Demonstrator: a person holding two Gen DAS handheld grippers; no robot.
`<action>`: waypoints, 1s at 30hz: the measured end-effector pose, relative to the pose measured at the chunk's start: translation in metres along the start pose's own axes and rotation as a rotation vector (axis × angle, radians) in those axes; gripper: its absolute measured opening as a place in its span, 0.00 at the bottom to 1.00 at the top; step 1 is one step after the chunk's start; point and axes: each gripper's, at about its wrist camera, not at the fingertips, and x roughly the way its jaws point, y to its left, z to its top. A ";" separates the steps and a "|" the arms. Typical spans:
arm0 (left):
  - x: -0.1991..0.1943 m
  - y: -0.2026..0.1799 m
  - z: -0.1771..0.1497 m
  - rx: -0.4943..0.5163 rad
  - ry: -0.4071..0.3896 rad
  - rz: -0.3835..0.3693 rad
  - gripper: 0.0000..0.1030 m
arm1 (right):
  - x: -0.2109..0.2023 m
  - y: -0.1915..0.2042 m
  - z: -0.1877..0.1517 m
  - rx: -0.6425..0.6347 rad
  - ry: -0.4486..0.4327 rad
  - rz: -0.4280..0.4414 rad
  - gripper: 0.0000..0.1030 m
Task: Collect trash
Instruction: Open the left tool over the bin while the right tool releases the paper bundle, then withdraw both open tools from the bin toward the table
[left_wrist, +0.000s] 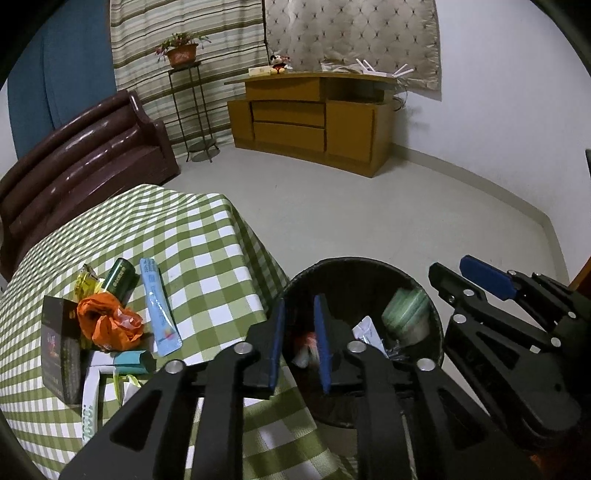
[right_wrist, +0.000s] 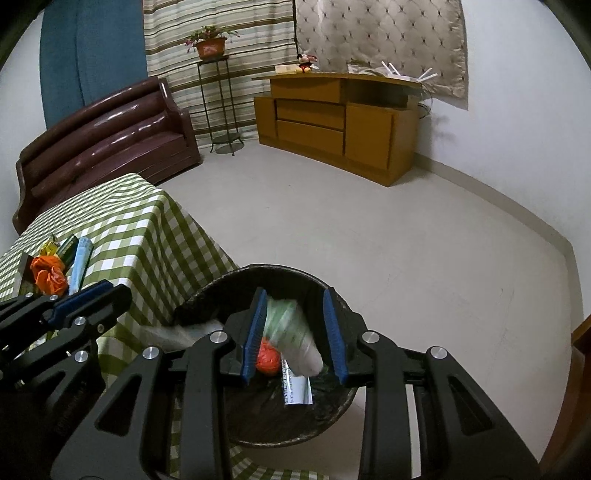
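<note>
walls white (left_wrist: 498, 110) | floor pale (left_wrist: 369, 206) | brown sofa (left_wrist: 92, 155) | wooden cabinet (left_wrist: 310, 122) | striped curtain (left_wrist: 184, 22)

A: Was the bin (right_wrist: 295, 273) reachable?
B: Its mouth stood open from above; a paper cup (right_wrist: 295, 332) and wrappers lay inside.
A: Obstacles?
B: The table (left_wrist: 207, 236) edge touched its left side; bare floor (right_wrist: 406, 240) lay right.

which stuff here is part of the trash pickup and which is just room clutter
Part of the job:
- bin
- green cup already in it
- orange bag
- blue sachet
- dark green can
- dark box

Just lying about:
- sofa
- plant
- cabinet
- toy
</note>
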 end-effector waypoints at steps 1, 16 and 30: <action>0.000 -0.001 0.000 -0.001 -0.001 0.001 0.21 | 0.000 -0.001 0.000 0.004 0.002 -0.001 0.31; -0.016 0.015 -0.006 -0.033 -0.024 0.015 0.35 | -0.015 0.004 -0.004 0.042 -0.011 -0.002 0.58; -0.066 0.084 -0.037 -0.121 -0.041 0.136 0.53 | -0.046 0.067 -0.007 -0.049 -0.045 0.034 0.71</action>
